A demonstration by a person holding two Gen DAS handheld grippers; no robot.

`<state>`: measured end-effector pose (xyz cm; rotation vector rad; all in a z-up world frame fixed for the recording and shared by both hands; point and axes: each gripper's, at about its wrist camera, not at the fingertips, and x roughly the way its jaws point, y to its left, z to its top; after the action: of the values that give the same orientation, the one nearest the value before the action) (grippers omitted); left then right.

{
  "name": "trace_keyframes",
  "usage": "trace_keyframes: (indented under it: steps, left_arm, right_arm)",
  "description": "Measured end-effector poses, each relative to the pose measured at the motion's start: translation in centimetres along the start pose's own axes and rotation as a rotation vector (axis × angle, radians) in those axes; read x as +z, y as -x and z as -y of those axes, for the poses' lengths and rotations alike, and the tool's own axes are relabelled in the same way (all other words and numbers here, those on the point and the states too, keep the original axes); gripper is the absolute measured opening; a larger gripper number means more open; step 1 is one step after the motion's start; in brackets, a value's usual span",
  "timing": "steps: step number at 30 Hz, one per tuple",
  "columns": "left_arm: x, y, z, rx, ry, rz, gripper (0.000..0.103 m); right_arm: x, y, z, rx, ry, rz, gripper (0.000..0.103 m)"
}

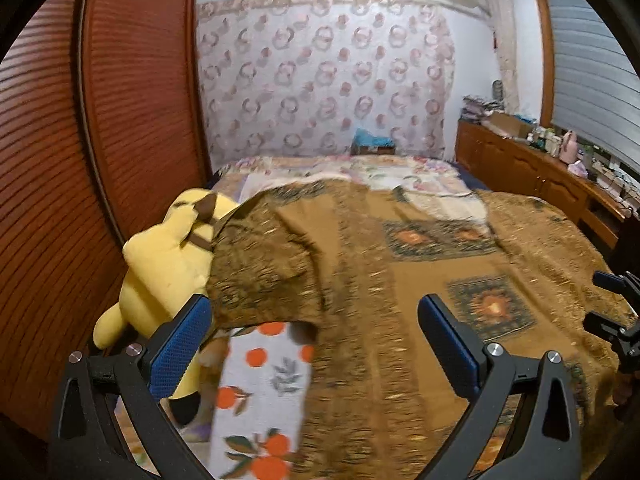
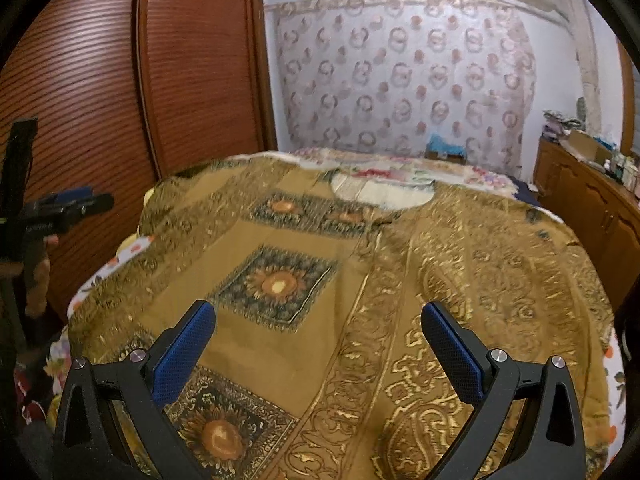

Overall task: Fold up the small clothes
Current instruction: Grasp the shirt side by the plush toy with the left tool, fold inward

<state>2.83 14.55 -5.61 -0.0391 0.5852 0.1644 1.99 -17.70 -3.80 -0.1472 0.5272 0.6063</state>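
A brown and gold patterned garment point(image 1: 360, 264) lies spread over the bed, with sunflower squares and gold scrollwork; it fills the right wrist view point(image 2: 320, 280) too. My left gripper point(image 1: 314, 316) is open and empty above its left part. My right gripper point(image 2: 318, 320) is open and empty above its middle. The right gripper shows at the right edge of the left wrist view point(image 1: 616, 308), and the left gripper shows at the left edge of the right wrist view point(image 2: 64, 208).
A yellow plush toy point(image 1: 168, 256) lies at the bed's left edge, partly under the garment. A white sheet with orange fruit print point(image 1: 260, 392) lies beneath. A red-brown wardrobe point(image 1: 120, 100) stands left. A cluttered wooden cabinet point(image 1: 540, 168) stands right.
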Motion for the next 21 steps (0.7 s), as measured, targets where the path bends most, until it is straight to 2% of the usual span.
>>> trace_keyframes:
  steps: [8, 9, 11, 13, 15, 19, 21]
  left_arm:
    - [0.2, -3.9, -4.1, 0.027, 0.040, -0.100, 0.103]
    - [0.1, -4.5, -4.4, 0.018, 0.044, -0.112, 0.102]
    - [-0.1, -6.2, -5.2, 0.005, 0.060, -0.160, 0.091]
    - [-0.4, -7.6, -5.6, -0.002, 0.066, -0.205, 0.089]
    - [-0.6, -9.3, -6.2, 0.021, 0.076, -0.265, 0.089]
    - [-0.6, -10.6, -6.8, 0.021, 0.083, -0.298, 0.089]
    - [-0.6, -11.0, -6.9, 0.007, 0.088, -0.313, 0.080]
  right_arm:
    - [0.9, -0.7, -0.9, -0.009, 0.050, -0.039, 0.102]
    - [1.1, -0.8, -0.9, -0.011, 0.056, -0.041, 0.102]
    - [1.3, -1.1, -1.0, -0.017, 0.066, -0.049, 0.102]
    - [1.5, -1.4, -1.1, -0.027, 0.084, -0.046, 0.102]
    - [1.7, -1.8, -1.2, -0.037, 0.101, -0.043, 0.102]
    - [1.2, -2.5, -1.2, -0.023, 0.090, -0.047, 0.102]
    - [1.1, -2.7, -1.1, -0.023, 0.086, -0.042, 0.102]
